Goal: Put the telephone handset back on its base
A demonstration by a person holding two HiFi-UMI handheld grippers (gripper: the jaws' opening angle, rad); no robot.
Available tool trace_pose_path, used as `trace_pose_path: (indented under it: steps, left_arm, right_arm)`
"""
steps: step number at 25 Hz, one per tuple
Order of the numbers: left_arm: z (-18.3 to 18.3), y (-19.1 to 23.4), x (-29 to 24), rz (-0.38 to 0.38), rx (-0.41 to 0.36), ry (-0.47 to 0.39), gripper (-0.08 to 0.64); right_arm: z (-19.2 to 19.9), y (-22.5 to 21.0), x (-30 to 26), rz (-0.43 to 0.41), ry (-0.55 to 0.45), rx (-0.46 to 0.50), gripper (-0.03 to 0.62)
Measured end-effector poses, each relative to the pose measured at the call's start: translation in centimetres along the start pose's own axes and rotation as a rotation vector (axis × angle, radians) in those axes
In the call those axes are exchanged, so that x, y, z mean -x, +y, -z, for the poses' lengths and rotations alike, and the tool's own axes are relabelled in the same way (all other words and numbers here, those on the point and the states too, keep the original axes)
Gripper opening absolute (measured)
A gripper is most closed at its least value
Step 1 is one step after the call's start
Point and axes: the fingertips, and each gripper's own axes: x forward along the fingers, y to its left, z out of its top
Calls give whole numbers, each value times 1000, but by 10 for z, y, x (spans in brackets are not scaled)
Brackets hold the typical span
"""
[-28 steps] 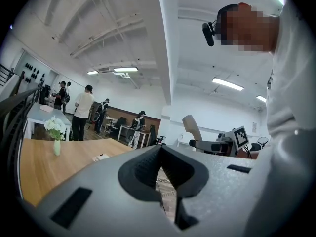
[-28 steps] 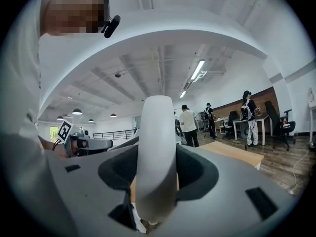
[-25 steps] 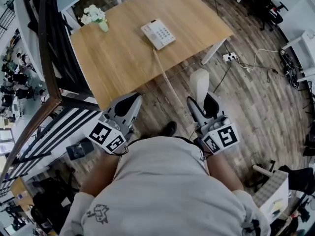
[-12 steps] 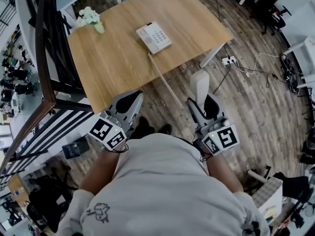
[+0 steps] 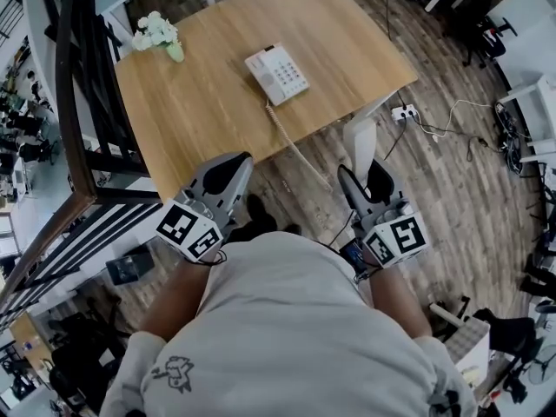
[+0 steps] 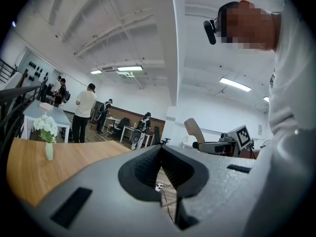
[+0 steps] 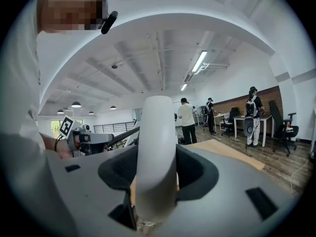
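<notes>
The white telephone base (image 5: 276, 74) sits on the wooden table (image 5: 200, 102). Its coiled cord (image 5: 291, 142) hangs off the front edge and runs down toward my right gripper. My right gripper (image 5: 363, 176) is shut on the white handset (image 5: 359, 142), which sticks up past the jaws, off the table's near right side. In the right gripper view the handset (image 7: 157, 127) stands upright, clamped in the right gripper (image 7: 157, 154). My left gripper (image 5: 236, 162) is shut and empty, its tip at the table's front edge. The left gripper view shows the left gripper (image 6: 160, 149) closed on nothing.
A vase of white flowers (image 5: 158, 31) stands at the table's far left corner. A dark stair railing (image 5: 82, 146) runs along the left. A power strip (image 5: 405, 111) and cables lie on the floor at right. Several people stand further back in the room.
Both grippers have moved closer to the table, the right one still carrying the handset. The left gripper's tip now reaches the table's front edge.
</notes>
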Motion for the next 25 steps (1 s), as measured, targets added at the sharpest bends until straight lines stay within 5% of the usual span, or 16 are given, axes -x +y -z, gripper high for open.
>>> trace_pose_path:
  steps: [14, 25]
  left_arm:
    - [-31, 85, -2, 47, -11, -23, 6]
    - [-42, 120, 2, -37, -13, -23, 6]
  right_arm:
    - [-12, 7, -111, -9, 70, 41, 221]
    - [-12, 6, -163, -69, 111, 34, 221]
